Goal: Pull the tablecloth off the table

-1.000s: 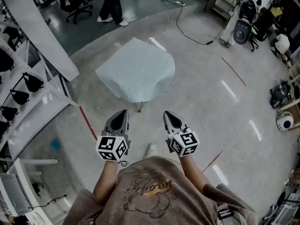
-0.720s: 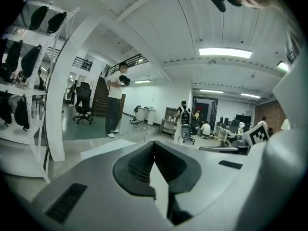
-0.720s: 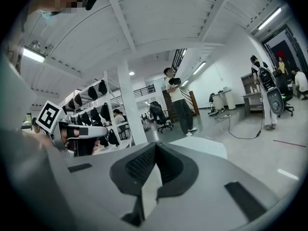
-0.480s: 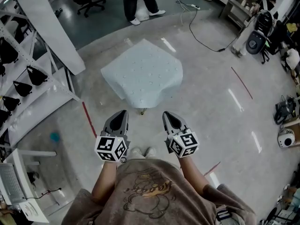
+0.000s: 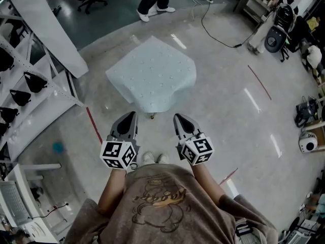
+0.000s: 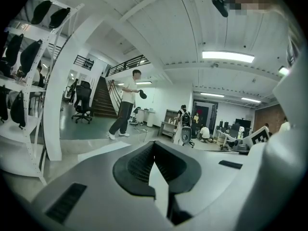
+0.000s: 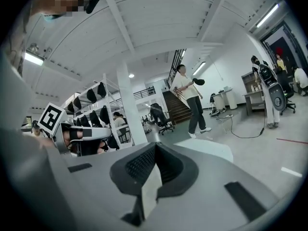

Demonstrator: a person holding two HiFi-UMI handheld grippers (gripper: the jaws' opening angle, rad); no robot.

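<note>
left gripper (image 5: 130, 117) and right gripper (image 5: 178, 118) are held side by side in front of the operator's torso, pointing forward, apart from each other. the fingers of each are pressed together, with nothing between them. ahead, the pale blue tablecloth (image 5: 152, 74) covers the table and drapes over its edges; one table leg (image 5: 151, 116) shows below the near edge. neither gripper touches the cloth. beyond it, a person (image 5: 155, 1) walks across the floor (image 5: 228, 100).

Left gripper (image 5: 128, 120) and right gripper (image 5: 181, 121) level, jaws closed.
</note>
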